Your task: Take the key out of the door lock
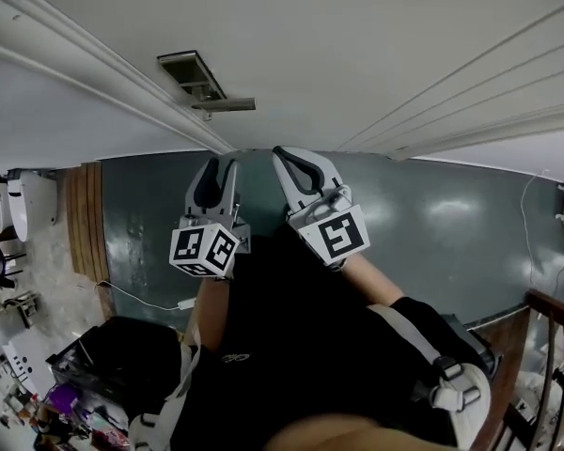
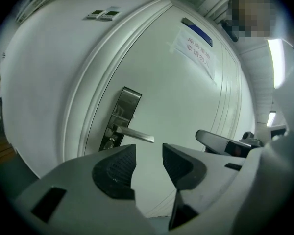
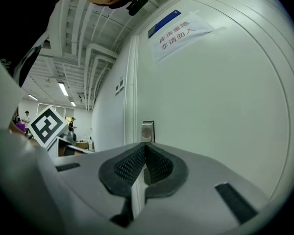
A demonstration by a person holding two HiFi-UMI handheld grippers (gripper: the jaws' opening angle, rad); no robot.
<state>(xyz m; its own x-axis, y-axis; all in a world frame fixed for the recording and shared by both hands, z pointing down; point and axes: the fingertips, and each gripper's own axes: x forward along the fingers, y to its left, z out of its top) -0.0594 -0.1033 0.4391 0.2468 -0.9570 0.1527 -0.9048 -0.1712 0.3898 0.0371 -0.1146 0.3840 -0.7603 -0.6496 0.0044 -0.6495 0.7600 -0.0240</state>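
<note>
The white door [image 2: 186,97] carries a steel lock plate [image 2: 123,112] with a lever handle [image 2: 135,134]. Under the handle sits the lock cylinder [image 2: 109,142]; something small shows there, too small to tell as a key. In the head view the lock plate [image 1: 192,71] and handle [image 1: 225,105] are above both grippers. My left gripper [image 2: 149,156] is open and empty, a short way back from the handle. My right gripper [image 3: 145,150] is shut on nothing, with the top of the lock plate [image 3: 148,130] showing just over its tips. Both grippers [image 1: 216,169] [image 1: 294,161] are held side by side before the door.
A paper sign [image 2: 196,45] hangs on the door. Wall switches [image 2: 103,14] sit left of the door frame [image 2: 95,77]. Below lie a dark green floor [image 1: 451,233], a white cable [image 1: 141,299], cluttered equipment [image 1: 38,383] at the left and a wooden railing [image 1: 556,346] at the right.
</note>
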